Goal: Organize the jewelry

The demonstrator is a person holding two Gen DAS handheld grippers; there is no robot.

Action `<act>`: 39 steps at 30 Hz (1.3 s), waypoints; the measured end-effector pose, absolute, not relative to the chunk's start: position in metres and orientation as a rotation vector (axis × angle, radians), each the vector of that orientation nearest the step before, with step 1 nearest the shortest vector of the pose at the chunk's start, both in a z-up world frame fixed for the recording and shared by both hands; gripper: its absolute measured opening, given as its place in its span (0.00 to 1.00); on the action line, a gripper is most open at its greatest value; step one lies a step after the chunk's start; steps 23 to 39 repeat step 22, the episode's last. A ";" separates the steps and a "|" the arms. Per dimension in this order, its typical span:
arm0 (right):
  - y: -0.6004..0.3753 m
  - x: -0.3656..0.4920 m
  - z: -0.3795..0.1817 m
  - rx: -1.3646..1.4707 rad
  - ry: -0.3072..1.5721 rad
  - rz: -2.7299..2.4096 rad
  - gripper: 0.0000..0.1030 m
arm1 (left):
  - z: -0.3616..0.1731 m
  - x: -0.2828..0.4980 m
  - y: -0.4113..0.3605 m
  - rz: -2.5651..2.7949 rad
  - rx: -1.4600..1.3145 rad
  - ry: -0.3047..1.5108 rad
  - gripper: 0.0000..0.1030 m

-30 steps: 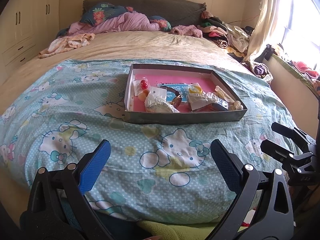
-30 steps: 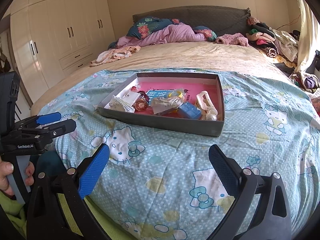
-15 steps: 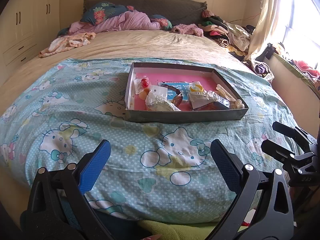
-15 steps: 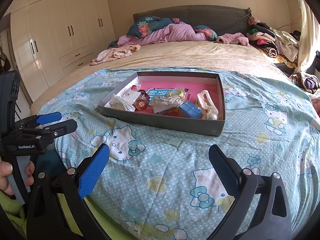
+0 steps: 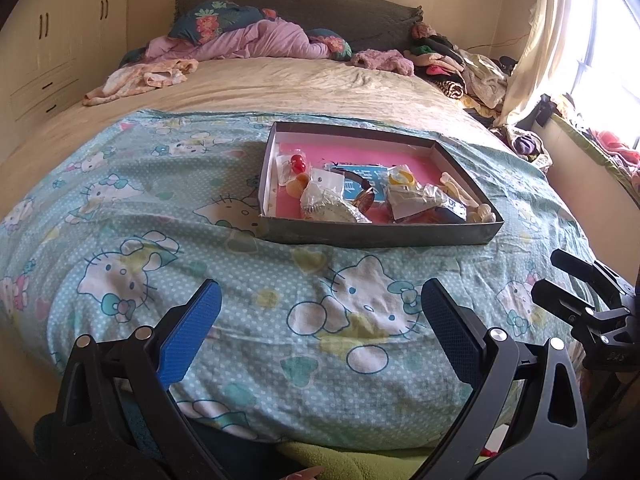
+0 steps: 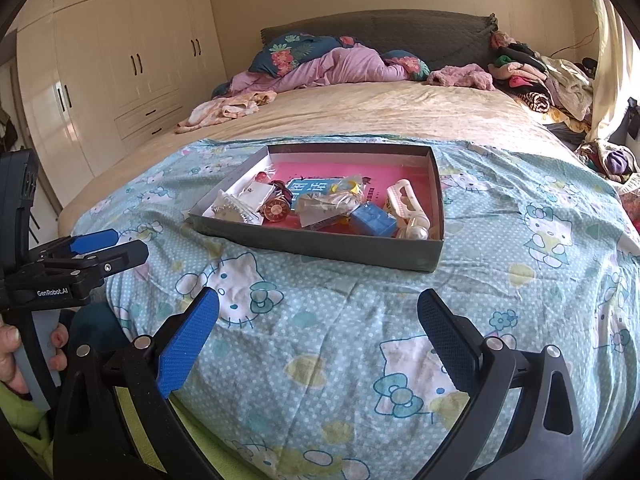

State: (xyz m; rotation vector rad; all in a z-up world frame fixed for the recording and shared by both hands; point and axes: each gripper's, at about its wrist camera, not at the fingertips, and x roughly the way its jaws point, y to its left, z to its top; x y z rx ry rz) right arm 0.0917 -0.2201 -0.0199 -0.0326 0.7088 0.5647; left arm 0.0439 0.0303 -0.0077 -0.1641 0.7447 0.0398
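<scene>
You held both grippers spread wide and empty over the near edge of the bed [image 5: 240, 88], the left gripper [image 5: 318, 334] and the right gripper [image 6: 318, 334] side by side. The box [image 6: 320, 244] of jewelry lay straight ahead on the blanket [image 6: 520, 280], well apart from both, its long side running across your reach. Neither gripper looked clearly nearer.

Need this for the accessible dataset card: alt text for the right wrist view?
Open right gripper hovers empty above a Hello Kitty bedspread; ahead sits a shallow grey box of bagged jewelry and trinkets. The left gripper is at the left edge.
</scene>
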 end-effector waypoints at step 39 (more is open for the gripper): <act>-0.412 0.252 -0.061 0.075 0.762 -0.030 0.96 | -0.049 0.128 0.236 0.562 -0.359 0.875 0.91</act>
